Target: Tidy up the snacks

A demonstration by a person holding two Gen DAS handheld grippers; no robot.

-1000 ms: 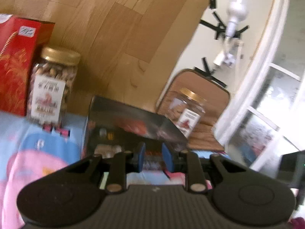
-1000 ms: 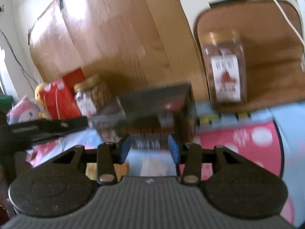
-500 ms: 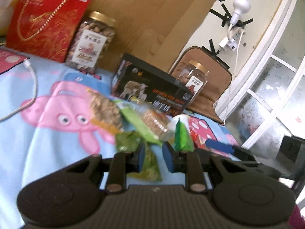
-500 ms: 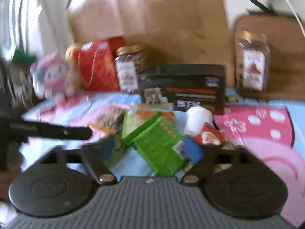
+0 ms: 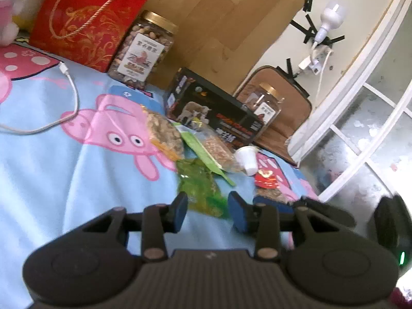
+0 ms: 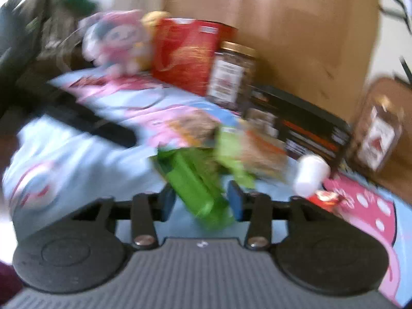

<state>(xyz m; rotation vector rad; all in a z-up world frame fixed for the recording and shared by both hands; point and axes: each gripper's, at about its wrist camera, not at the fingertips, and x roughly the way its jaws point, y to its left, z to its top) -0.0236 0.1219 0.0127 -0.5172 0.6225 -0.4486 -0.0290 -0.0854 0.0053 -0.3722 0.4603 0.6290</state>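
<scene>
Both grippers have dropped toward the crinkly green snack packet [image 5: 199, 189], left gripper [image 5: 208, 212] and right gripper [image 6: 202, 200] now parted, empty, ready to grasp.

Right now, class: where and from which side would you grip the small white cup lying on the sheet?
Grip the white cup across its tapered body, coming from above. It lies tipped on its side, so the jaws can close across the round wall.

No lettering reads clearly. The nut jar [image 5: 143, 54] carries a white label with blurred Chinese characters, the black box [image 5: 216, 114] orange print, and the red gift bag [image 5: 85, 18] a small blue-and-white sticker.
</scene>
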